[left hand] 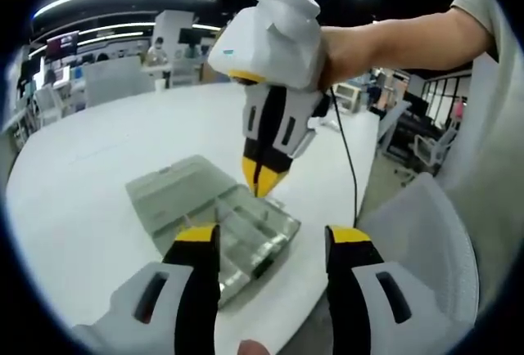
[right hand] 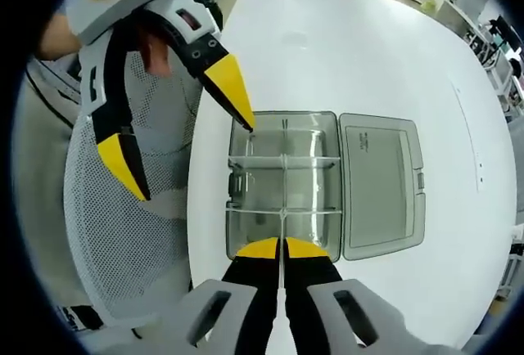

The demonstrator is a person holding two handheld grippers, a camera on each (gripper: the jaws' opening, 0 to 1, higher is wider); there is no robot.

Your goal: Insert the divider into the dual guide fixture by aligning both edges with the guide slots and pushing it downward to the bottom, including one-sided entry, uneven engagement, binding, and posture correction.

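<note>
Two yellow-tipped claws work over a clear plastic compartment box (right hand: 284, 191) on the round white worktop (right hand: 344, 52): the right claw (right hand: 282, 249) pinches the thin transparent divider (right hand: 283, 208) upright above the guide slots, while the left claw (right hand: 184, 122), jaws spread, hovers at the box's corner, likely to steady it.

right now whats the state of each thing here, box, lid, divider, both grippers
storage box: open, clear, crossed by fitted dividers
lid: swung fully open, lying flat on the table
divider: thin clear strip, upright over the box, pinched at its near end
right gripper: fingers shut on the divider
left gripper: fingers wide open, holding nothing, one tip at the box edge
</note>
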